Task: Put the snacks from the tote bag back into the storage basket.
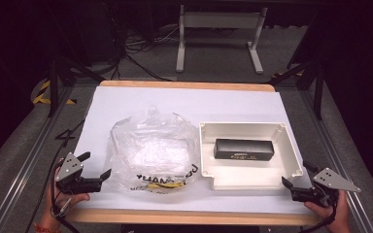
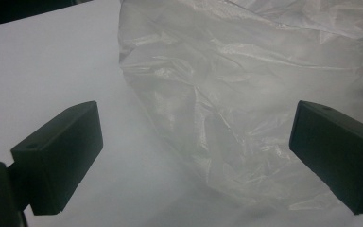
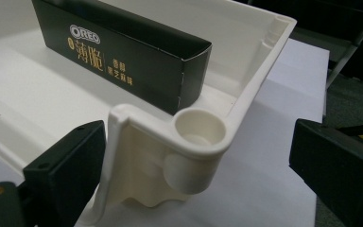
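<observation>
Black box [image 3: 123, 61] reads Oreo in right gripper view, illegible from high view; both grippers' fingers wide apart, empty

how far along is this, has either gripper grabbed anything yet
Nothing looks done yet. The box lies in the tray, and the bag sits crumpled beside it. In hand: the left gripper is open at the bag's edge, and the right gripper is open around the tray's near corner. Neither grips anything, so the grasping and any moving seem left.
</observation>
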`<state>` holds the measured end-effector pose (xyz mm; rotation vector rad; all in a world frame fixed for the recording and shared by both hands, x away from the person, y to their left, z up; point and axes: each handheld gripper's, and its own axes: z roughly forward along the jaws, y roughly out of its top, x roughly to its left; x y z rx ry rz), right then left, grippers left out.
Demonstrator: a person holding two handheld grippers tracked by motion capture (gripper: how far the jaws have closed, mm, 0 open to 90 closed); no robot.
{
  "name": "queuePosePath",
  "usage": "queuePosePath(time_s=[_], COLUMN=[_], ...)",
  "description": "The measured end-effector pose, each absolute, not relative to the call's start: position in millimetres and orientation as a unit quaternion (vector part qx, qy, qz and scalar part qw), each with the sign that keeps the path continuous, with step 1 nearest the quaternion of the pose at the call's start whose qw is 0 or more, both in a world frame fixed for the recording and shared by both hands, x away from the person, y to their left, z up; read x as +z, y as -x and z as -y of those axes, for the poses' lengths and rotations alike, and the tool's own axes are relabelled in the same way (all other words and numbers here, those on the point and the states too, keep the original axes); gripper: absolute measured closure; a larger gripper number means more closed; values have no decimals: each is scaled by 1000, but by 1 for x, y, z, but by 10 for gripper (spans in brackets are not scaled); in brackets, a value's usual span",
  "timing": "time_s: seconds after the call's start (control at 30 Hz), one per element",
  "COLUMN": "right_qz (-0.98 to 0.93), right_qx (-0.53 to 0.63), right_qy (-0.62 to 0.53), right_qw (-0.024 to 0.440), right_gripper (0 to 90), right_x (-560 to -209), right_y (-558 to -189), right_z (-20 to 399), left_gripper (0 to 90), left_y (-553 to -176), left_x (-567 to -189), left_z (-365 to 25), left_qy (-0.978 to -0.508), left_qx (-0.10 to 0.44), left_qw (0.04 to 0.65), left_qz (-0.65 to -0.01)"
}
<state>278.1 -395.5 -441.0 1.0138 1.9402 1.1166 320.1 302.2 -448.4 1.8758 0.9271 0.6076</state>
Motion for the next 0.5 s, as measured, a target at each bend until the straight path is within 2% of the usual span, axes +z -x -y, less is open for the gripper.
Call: queuePosePath(time_s=[0.5], right_qz=[-740], right_qx=[445], right_qy=[-387], right_qw=[322], right_gripper=[55], right_x=[-443], right_y=[-278], right_z=[399], left_gripper=[39], left_y=[-323], left_x=[-448], left_z=[-304], left_qy=[-756], left_qx=[251], left_qw=[467], left_qz=[-384])
